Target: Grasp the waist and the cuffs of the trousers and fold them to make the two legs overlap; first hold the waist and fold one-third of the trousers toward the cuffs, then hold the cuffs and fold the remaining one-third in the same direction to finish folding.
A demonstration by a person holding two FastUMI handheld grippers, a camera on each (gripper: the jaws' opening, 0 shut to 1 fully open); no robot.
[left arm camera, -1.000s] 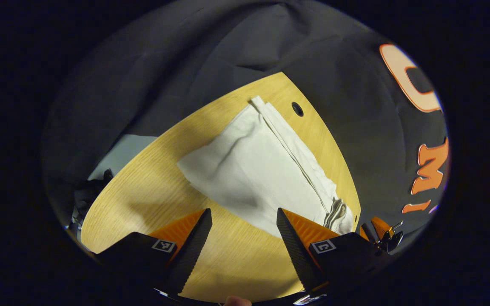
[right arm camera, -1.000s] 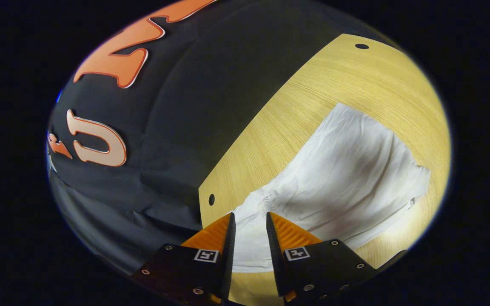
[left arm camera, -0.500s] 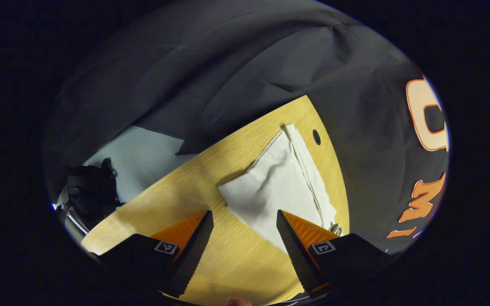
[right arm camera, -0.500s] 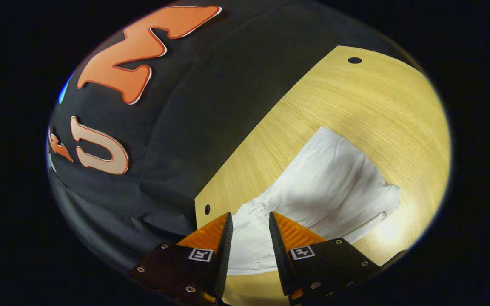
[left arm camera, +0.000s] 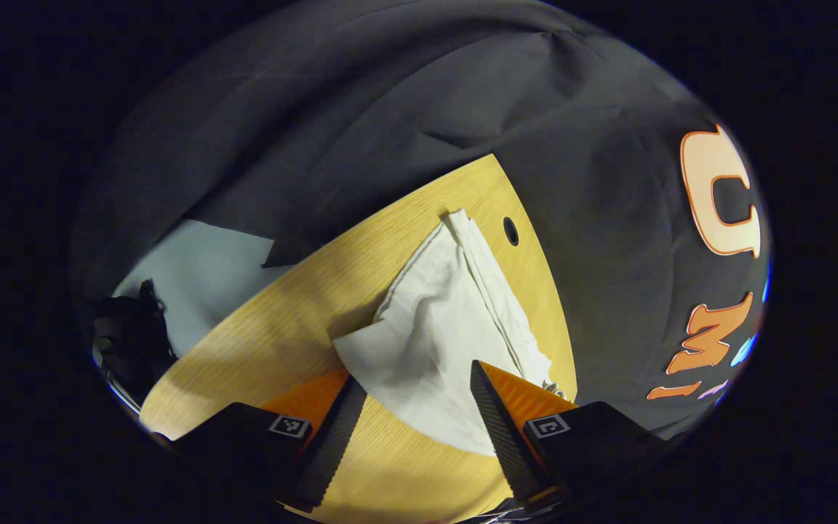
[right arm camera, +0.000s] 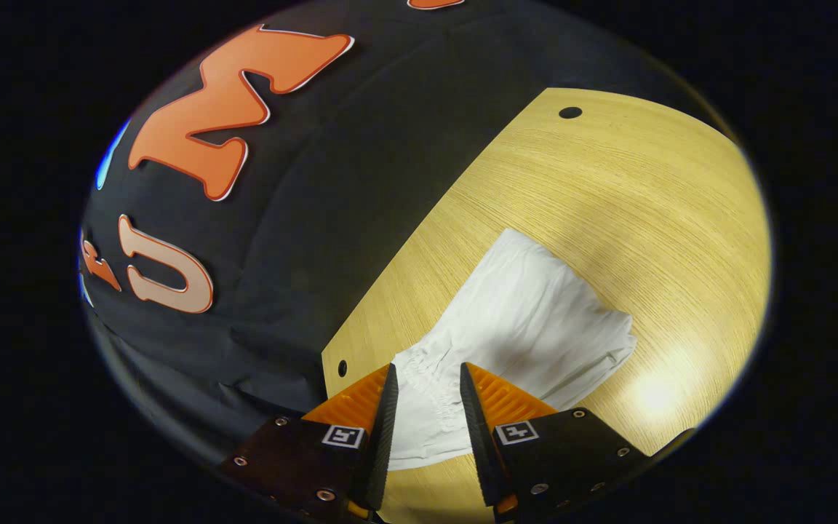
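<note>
trousers (left arm camera: 448, 327) folded, mid-frame on desk (left arm camera: 259, 342), long axis running to upper right | left claw (left arm camera: 412, 407) spread, your nearer hem corner between fingers | right claw (right arm camera: 423, 407) parted, straddling gathered waist, grip unclear

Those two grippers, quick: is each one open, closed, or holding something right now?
Left gripper: open, holding nothing, above the white trousers.
Right gripper: open, fingers apart over the gathered waist, gripping nothing.

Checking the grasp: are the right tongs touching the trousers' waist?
Cannot tell. In the right gripper view the right tongs frame the gathered waist of the white trousers, but neither pressing contact nor a gap shows plainly.
</note>
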